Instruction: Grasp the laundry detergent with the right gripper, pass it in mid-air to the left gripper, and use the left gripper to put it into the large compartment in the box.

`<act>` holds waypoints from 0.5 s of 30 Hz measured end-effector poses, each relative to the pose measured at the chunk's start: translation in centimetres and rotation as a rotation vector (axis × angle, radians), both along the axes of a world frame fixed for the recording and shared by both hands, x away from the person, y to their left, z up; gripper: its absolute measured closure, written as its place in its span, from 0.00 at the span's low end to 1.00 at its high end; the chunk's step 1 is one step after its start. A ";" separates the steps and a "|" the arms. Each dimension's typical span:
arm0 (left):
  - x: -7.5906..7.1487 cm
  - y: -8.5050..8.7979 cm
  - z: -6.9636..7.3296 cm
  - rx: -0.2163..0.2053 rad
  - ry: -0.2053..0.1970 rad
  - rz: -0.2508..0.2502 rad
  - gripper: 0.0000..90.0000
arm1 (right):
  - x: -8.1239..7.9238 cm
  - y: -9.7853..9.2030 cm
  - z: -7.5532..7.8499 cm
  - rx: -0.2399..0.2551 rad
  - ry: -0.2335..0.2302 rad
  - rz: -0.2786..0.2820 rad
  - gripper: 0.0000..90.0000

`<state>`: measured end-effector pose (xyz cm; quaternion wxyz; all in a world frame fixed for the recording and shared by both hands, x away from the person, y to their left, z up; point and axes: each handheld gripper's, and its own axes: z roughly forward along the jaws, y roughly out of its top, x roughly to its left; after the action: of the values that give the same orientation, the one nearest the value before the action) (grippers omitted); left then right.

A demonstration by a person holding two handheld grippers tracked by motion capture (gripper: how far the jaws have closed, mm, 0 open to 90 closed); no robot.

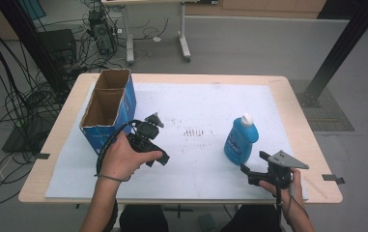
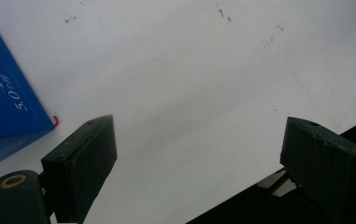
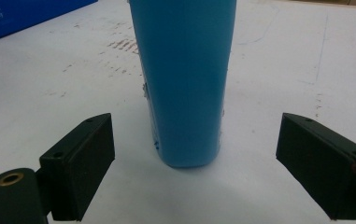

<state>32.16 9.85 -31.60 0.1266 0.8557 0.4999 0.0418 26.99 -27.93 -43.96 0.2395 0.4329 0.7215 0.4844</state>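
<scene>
Right tongs open, bottle at 12 o'clock, untouched. Push in straight, squeeze middle. Left tongs open, empty.

The left hand held the left tool low and tilted downward, its jaws spread wide with nothing between them. The right hand held the right tool nearly level, its grey plate on top. Its jaws stood wide apart, pads touching nothing. Both forearms reached forward.
</scene>
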 end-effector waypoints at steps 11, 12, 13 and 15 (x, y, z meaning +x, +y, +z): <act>0.0 0.1 0.1 0.001 -0.001 0.000 0.12 | 0.1 0.5 -0.9 0.027 -0.051 0.004 0.11; -0.1 0.1 0.1 0.000 -0.002 0.001 0.12 | 0.1 0.5 -0.9 0.029 -0.053 0.006 0.10; -0.1 0.1 0.1 0.001 -0.001 0.002 0.12 | 0.1 0.6 -1.0 0.029 -0.059 -0.002 0.08; -0.1 0.1 0.1 0.001 -0.001 0.002 0.12 | 0.2 0.6 -1.2 0.034 -0.062 -0.006 0.08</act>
<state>32.04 9.96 -31.54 0.1264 0.8554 0.5005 0.0425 27.16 -27.31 -45.11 0.2560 0.4238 0.7041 0.5089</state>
